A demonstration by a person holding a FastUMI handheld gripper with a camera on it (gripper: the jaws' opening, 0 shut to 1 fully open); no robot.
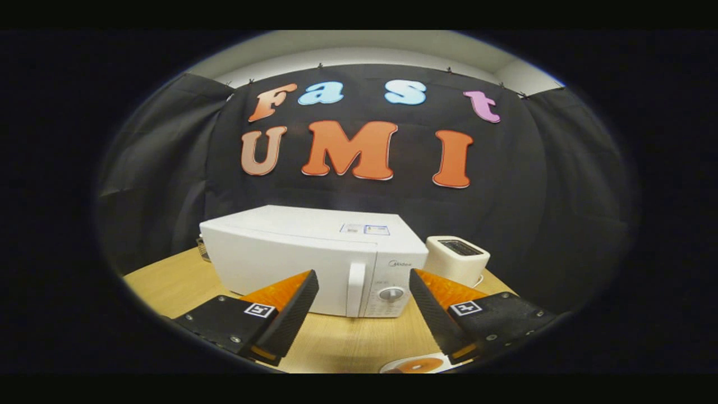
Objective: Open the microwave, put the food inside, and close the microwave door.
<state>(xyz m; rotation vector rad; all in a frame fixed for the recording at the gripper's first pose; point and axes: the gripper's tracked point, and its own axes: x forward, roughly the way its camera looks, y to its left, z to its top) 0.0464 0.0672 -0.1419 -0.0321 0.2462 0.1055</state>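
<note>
A white microwave (303,255) stands on the wooden table (168,283), just beyond my fingers, with its door shut. Its vertical handle (355,289) and round knob (391,293) sit on the right part of the front, in line with the gap between my fingers. My gripper (363,280) is open, fingers spread wide, nothing held between them. Below the right finger, close to me, lies a white plate with a brown round food item (418,366), partly hidden by the finger.
A small white toaster (455,259) stands right of the microwave, a cable trailing from it. A dark object peeks out behind the microwave's left rear corner (202,247). Black cloth walls close the booth behind and at both sides.
</note>
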